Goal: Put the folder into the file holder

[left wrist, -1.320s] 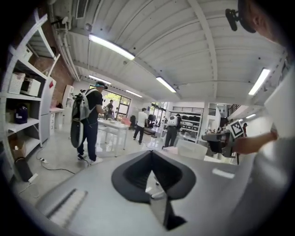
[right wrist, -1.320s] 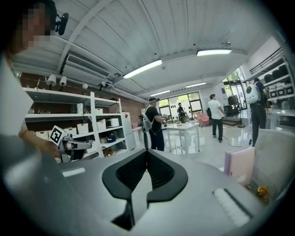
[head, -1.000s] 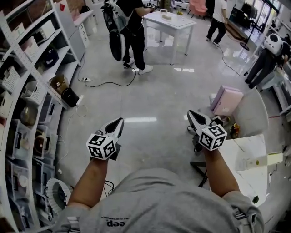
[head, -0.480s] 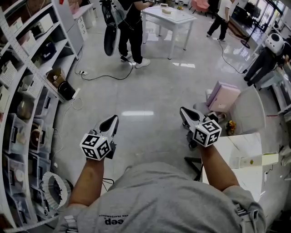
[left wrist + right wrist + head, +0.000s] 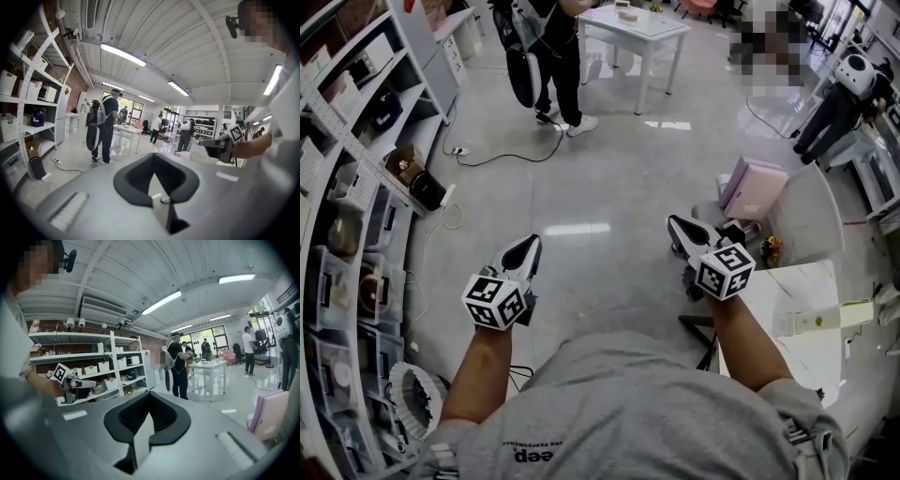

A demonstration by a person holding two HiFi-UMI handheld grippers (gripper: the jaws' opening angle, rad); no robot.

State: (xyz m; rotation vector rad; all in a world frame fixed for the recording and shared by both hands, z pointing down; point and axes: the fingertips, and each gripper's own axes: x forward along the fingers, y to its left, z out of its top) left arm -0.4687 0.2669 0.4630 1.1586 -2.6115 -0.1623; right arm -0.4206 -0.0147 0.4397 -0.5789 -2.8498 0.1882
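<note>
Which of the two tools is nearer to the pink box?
The right tool, at the right of the head view. The pink box stands just beyond its tip; the left tool is clearly farther from it.

The white table (image 5: 633,21) has slid up the head view and is now cut by its top edge, as is more of the person (image 5: 546,56) beside it. The left gripper (image 5: 530,246) and right gripper (image 5: 675,223) show slightly farther from the table.

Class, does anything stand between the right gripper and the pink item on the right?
Nothing visible does. The right gripper, shut and empty, hangs in the air; only bare floor shows between it and the pink item.
</note>
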